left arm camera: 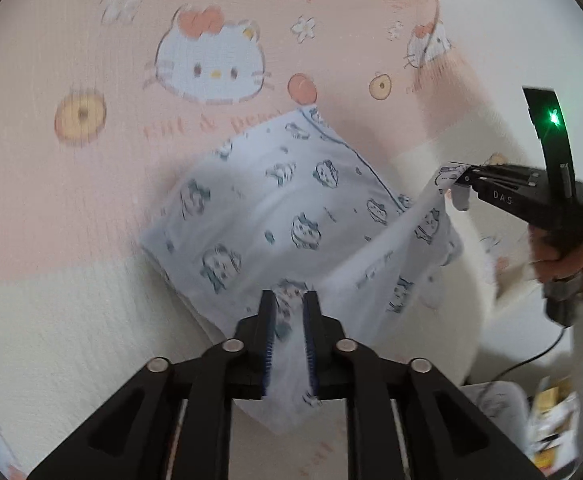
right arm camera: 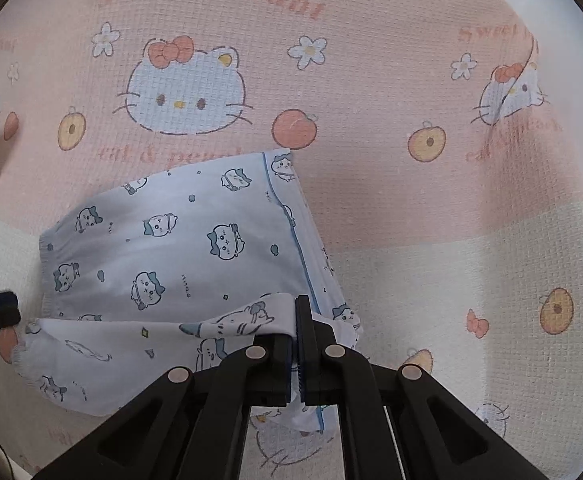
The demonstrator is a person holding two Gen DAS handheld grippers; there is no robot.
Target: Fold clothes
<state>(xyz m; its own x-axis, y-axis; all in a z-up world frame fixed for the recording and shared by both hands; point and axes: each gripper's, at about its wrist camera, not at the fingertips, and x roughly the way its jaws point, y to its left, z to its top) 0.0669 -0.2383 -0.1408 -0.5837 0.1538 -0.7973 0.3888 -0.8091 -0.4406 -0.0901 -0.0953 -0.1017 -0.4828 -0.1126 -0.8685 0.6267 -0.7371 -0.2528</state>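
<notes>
Left wrist view: one pale blue printed garment (left arm camera: 275,208) lay on the pink cartoon-cat blanket (left arm camera: 71,40); the left gripper (left arm camera: 290,300) had its two fingers slightly spread, cloth loose between them. Right wrist view: the right gripper (right arm camera: 296,308) had both fingers pinching a raised garment edge.

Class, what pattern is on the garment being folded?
Pale blue garment with small cartoon animals; clearest in right wrist view.

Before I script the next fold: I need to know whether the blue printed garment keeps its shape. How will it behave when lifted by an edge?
Probably floppy: the blue printed garment sags between the right gripper and left gripper. Likely light, since a thin pinched edge carries it. It may slip from the left gripper, whose jaws stand apart.
</notes>
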